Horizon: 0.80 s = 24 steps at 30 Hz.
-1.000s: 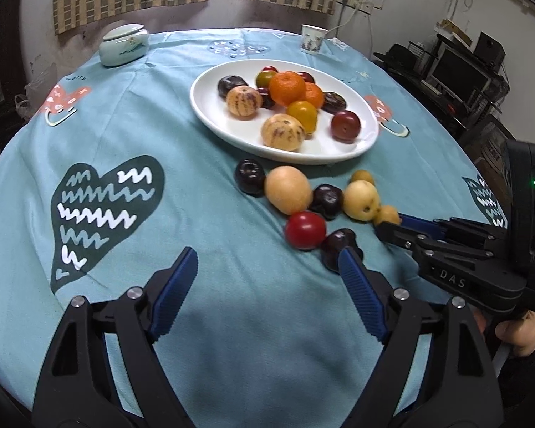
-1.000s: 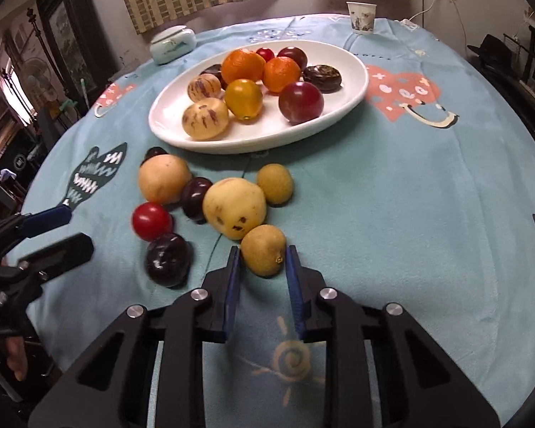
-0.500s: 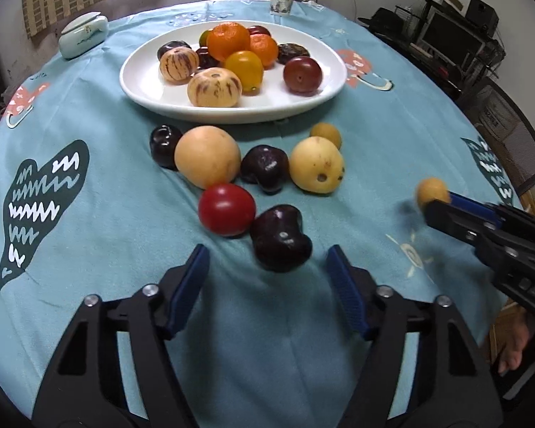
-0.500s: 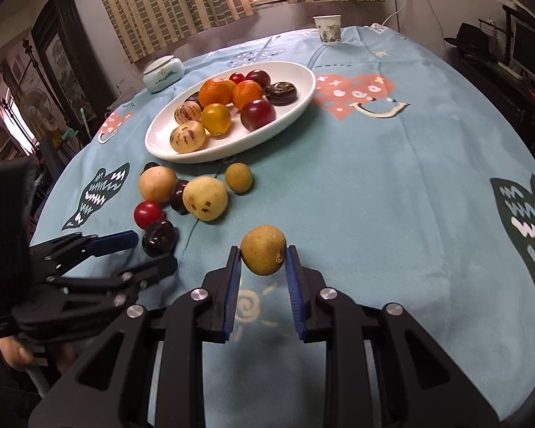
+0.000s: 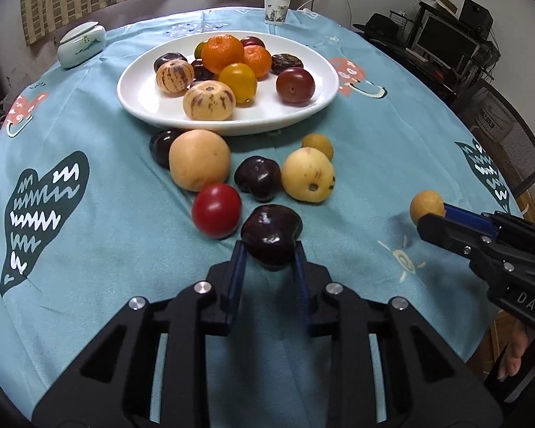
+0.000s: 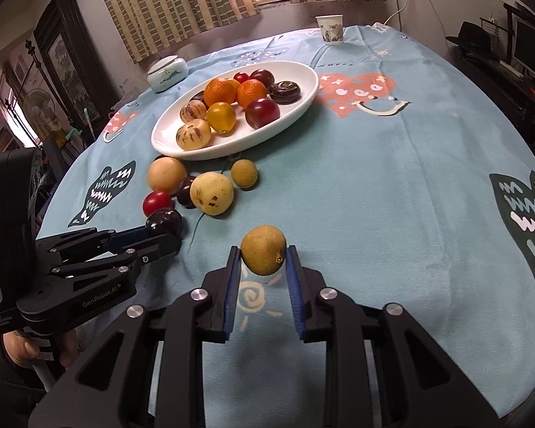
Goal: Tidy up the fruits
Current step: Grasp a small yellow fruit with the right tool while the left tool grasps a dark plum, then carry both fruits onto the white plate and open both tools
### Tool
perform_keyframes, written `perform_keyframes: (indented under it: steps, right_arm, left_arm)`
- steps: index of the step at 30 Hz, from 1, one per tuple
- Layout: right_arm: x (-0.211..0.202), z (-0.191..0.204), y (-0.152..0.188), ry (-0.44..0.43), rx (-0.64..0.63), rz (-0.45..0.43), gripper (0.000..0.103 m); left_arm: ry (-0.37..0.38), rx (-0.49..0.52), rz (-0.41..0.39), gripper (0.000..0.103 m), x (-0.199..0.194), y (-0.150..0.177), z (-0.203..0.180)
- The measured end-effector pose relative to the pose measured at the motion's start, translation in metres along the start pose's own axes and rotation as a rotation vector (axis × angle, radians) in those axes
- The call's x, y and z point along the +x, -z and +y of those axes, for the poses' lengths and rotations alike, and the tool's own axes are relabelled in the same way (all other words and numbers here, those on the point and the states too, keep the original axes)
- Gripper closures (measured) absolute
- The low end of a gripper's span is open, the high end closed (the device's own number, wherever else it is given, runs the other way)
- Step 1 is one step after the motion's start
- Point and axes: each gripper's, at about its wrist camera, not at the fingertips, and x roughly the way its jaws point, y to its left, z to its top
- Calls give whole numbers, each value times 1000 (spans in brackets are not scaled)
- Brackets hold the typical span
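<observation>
Pinching a dark plum (image 5: 270, 237) between its two blue pads, the left gripper (image 5: 269, 249) sits low over the blue tablecloth (image 5: 117, 242), close to the camera. The plum is squeezed from both sides. From the right wrist view the same plum (image 6: 164, 222) shows at the tip of the left gripper (image 6: 160, 233).

Off to the right, the right gripper (image 6: 262, 256) is pinching a small brown-yellow fruit (image 6: 263, 249) between its pads. The fruit is held up above the cloth, over a little sun drawing (image 6: 253, 296). In the left wrist view this fruit (image 5: 427, 206) sticks out at the tip of the right gripper (image 5: 432, 217).

A bit farther out, a bunch of loose fruit lies on the cloth. A red tomato (image 5: 216, 209) is just beside the held plum. Behind it are a second dark plum (image 5: 257, 177), a big tan round fruit (image 5: 199, 159) and a yellow pear with brown spots (image 5: 307, 174). Another dark plum (image 5: 162, 146) peeks out from behind the tan fruit. A small yellow ball-shaped fruit (image 5: 317, 145) sits behind the pear.

Farther still is a white plate (image 5: 149, 103) full of fruit. It holds two oranges (image 5: 223, 53), a yellow tomato (image 5: 238, 78), a dark red plum (image 5: 295, 85), two striped melons (image 5: 209, 100) and some more dark fruit at the back.

Near the far edge stand a small white lidded pot (image 5: 82, 44) on the left and a paper cup (image 5: 276, 9) in the middle.
</observation>
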Motion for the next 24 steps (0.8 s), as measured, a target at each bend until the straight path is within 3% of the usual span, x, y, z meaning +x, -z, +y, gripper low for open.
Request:
perform_keyframes:
  steps: [6,12,14,16,24]
  right_arm:
    - [2,10,-1,3,-6,4,77]
    - [4,11,-1,2,-5,15,77]
    - [4,11,-1,0,-5,16,77]
    - [4,11,-1,-1,-5,17,77]
    - [3,9,-1,-3,8,15,77]
  left_arm:
    - [21,-6,6,72,7,-6,6]
    - [34,10,4,61,13,-12,-2]
    - [32,17,-4,61,14,-13,-5]
    - [21,23,-17,68,14,-12,-7]
    - [71,14,-29,68,-6,-1,-1]
